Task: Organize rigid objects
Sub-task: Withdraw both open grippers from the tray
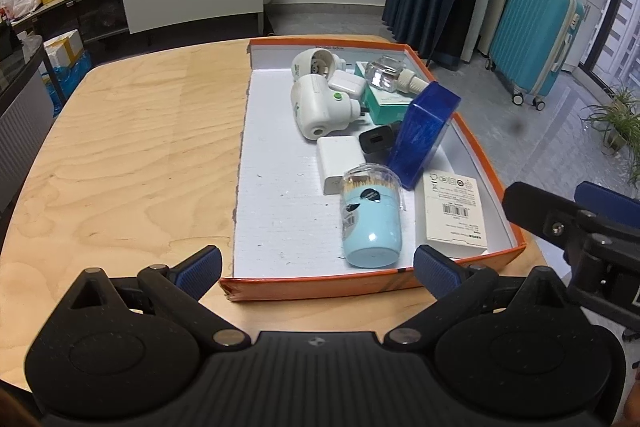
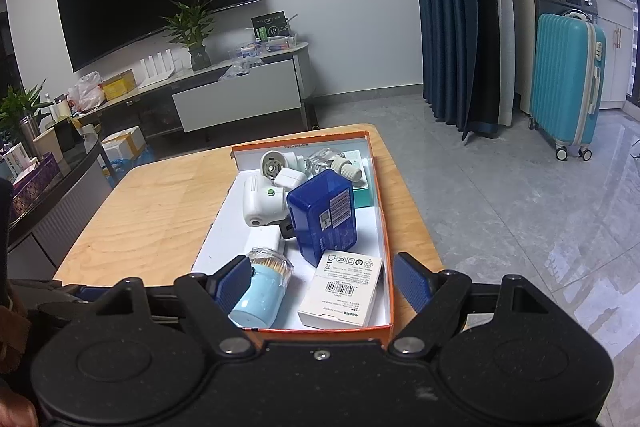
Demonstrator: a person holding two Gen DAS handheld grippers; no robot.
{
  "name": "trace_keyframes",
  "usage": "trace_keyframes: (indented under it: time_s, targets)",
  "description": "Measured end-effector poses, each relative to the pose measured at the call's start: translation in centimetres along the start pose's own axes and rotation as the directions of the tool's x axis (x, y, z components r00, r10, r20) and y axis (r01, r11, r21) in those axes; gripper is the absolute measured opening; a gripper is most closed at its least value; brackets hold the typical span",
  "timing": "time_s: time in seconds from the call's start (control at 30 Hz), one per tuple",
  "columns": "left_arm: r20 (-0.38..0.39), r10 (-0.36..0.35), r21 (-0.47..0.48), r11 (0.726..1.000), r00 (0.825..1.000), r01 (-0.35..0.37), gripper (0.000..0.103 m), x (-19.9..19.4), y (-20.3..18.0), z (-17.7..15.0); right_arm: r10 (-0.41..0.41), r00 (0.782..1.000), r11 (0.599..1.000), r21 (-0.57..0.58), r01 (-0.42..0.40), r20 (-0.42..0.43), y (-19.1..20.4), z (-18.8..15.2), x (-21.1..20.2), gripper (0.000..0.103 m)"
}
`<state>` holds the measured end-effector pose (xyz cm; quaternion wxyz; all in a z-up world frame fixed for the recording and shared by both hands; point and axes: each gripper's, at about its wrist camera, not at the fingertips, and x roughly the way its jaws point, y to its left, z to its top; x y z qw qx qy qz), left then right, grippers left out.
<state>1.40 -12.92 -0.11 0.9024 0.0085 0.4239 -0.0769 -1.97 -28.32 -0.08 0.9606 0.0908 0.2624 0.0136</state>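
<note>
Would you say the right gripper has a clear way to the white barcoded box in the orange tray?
Probably yes: the right gripper is open and empty, and the white box lies uncovered just ahead, close to the tray's right wall.

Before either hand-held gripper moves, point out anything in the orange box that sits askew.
The blue box stands tilted on edge, propped on the black charger instead of lying flat. The light blue toothpick jar lies on its side. Everything crowds the right half of the orange box.

Both wrist views look down over the same orange tray point(image 1: 404, 281).
</note>
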Motion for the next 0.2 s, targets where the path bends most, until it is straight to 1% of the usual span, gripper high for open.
trace_keyframes:
  time_s: [0.2]
  targets:
    - [0.001, -0.01, -0.01, 1.0, 1.0, 0.01, 0.103, -0.06, 0.23, -0.18, -0.002, 1.0, 1.0, 0.002, 0.002, 0.003, 0.0, -0.06, -0.07, 0.092]
